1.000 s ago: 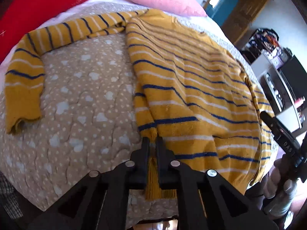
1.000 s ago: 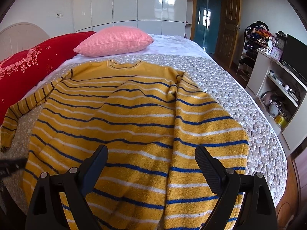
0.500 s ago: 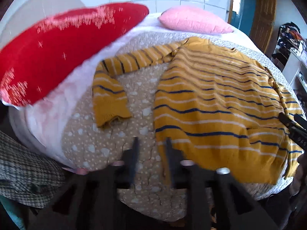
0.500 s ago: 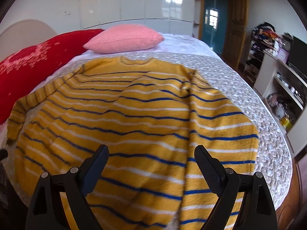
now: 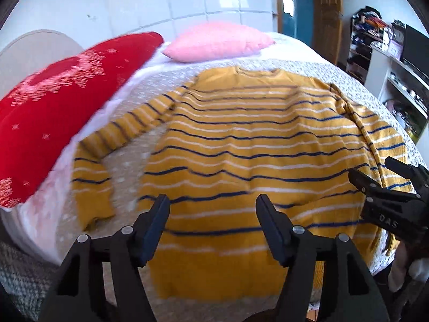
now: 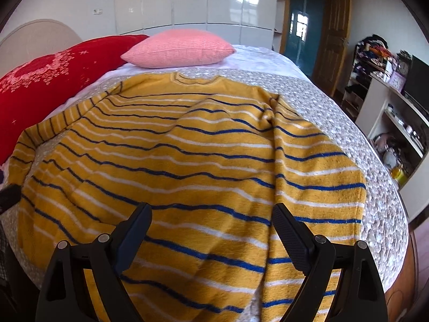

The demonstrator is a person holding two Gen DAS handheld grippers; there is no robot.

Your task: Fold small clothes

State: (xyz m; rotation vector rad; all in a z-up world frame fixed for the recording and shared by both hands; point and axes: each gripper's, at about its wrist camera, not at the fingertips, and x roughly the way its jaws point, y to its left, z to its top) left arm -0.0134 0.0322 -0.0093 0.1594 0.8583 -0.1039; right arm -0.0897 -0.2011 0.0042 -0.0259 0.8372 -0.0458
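Presently: yellow striped sweater [image 6: 193, 177], spread flat on quilted bedspread [image 6: 329, 123], one sleeve trailing toward 9 o'clock. Left gripper [image 5: 213, 220]: jaws apart, holding nothing, above hem. Right gripper [image 6: 211, 228]: jaws wide, holding nothing. Pink pillow [image 6: 177, 49] at 12 o'clock.

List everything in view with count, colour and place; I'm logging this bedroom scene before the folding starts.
sweater: one, mustard yellow with blue and white stripes, spread flat on the bed.
bedspread: one, beige with pale dots, under the sweater.
pink pillow: one, at the head of the bed.
red pillow: one, red with white pattern, left of the pink one.
shelf unit: one, white, cluttered, at the right wall.
door: one, wooden, far right.
left gripper: black, open, above the hem.
right gripper: black, open, over the sweater.
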